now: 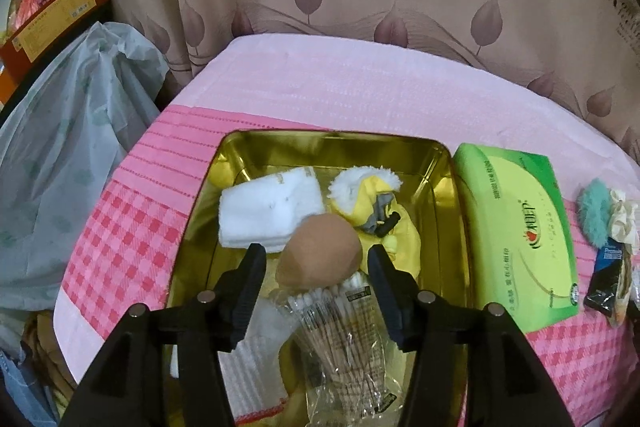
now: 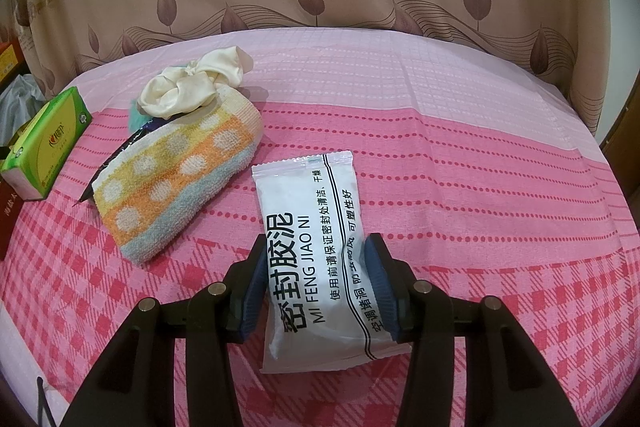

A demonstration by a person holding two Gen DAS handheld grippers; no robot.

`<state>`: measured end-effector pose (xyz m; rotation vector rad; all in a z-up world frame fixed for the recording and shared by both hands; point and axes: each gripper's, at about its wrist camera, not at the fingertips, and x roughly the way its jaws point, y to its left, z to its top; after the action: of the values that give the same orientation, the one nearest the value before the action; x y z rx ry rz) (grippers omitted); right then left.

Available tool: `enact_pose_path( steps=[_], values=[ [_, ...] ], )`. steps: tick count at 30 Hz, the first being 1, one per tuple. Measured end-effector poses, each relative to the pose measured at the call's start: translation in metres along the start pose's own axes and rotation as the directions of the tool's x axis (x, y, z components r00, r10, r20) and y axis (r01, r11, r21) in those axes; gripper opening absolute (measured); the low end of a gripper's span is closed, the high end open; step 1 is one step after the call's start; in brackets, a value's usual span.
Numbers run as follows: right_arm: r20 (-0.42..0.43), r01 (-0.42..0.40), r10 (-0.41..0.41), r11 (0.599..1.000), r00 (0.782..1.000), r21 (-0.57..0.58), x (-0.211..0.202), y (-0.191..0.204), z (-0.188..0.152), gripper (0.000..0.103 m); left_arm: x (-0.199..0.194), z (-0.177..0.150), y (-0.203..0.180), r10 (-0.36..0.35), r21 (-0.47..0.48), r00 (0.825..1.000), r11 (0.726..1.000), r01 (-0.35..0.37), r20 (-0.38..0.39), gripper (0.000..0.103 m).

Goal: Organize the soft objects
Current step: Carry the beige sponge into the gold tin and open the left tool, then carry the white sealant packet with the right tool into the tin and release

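Right claw (image 2: pixel 316 287) pinches a white plastic sealing-putty packet (image 2: pixel 316 259), its long axis running toward 12 o'clock. Left claw (image 1: pixel 316 281) stands wide and empty above the tan egg-shaped sponge (image 1: pixel 320 255) in the gold metal tin (image 1: pixel 444 187), which judging by the green tissue pack lies off at 9 o'clock.

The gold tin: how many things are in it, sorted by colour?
Inside the gold tin:
White: 1, the folded towel
Yellow and white: 1, the fluffy cloth
Tan: 1, the sponge egg
Clear: 1, the bag of cotton swabs
Total: 4
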<state>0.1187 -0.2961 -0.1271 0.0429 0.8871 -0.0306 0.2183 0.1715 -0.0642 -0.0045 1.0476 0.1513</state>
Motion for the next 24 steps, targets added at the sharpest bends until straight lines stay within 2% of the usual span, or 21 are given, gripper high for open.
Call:
enact_pose_path(
  steps=[7,16,24],
  values=[
    [-0.001,0.001,-0.001,1.000,1.000,-0.001,0.000,-0.001,0.000,0.045,-0.032,-0.006,0.006,-0.002,-0.011,0.998,1.000,0.003,0.059,0.054],
    [-0.001,0.001,-0.001,1.000,1.000,-0.003,0.000,0.000,0.000,0.046,-0.073,-0.044,0.026,0.055,-0.008,0.988,0.998,-0.055,0.144,0.054],
    [-0.002,0.027,-0.027,0.999,1.000,-0.020,-0.002,0.000,-0.001,0.043,-0.077,-0.065,0.062,0.063,-0.084,0.987,0.995,-0.050,0.150,0.055]
  ],
)
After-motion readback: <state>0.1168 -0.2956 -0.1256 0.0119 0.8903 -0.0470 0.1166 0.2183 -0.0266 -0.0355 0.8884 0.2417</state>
